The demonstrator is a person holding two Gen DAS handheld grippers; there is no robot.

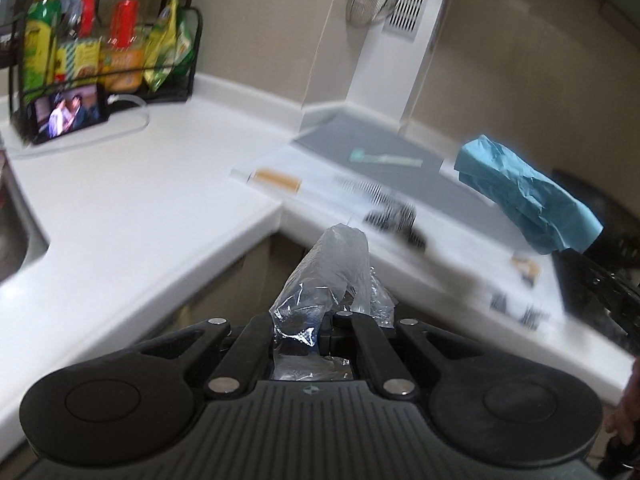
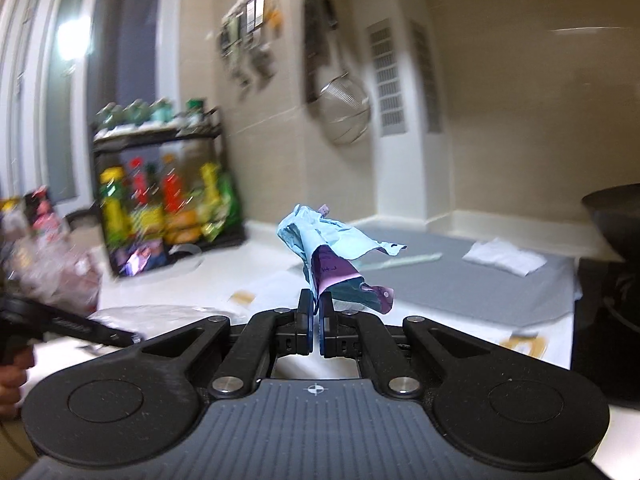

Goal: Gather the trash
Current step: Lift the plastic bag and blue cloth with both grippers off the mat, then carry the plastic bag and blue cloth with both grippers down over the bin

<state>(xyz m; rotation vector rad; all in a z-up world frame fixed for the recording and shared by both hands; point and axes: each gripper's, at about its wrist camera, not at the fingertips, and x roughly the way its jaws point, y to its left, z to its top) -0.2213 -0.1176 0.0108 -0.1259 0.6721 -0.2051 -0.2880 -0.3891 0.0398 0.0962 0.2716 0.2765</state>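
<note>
White L-shaped kitchen counter [image 1: 132,196], seen from two hand-held grippers raised above it, both views blurred. Beige tiled wall behind, with a white vented column [image 2: 394,120] in the corner and a wire strainer [image 2: 344,114] hanging beside it. Grey mat [image 2: 472,276] spread across the far right stretch of counter, a folded white cloth [image 2: 504,260] lying on it and a pale green strip [image 1: 384,159] near its back edge. Black wire rack [image 1: 100,36] standing at the far left of the counter, packed with bottles and green packets; a small lit screen [image 1: 68,114] propped against its base, a white cable looping away from it. Printed white paper sheet [image 1: 360,204] flat on the counter beside the mat, text too blurred to read.

Left gripper [image 1: 332,316] held off the counter's inner corner, jaws closed around a crumpled clear plastic bag [image 1: 328,272] that stands up between them. Right gripper [image 2: 316,312] held over the counter, jaws pressed almost together on a crumpled blue paper [image 2: 316,232] wrapped around a scrap of purple wrapper [image 2: 340,276], the bundle lifted well clear of the surface. Same blue bundle visible at the right of the left wrist view, in the air above the paper sheet.
</note>
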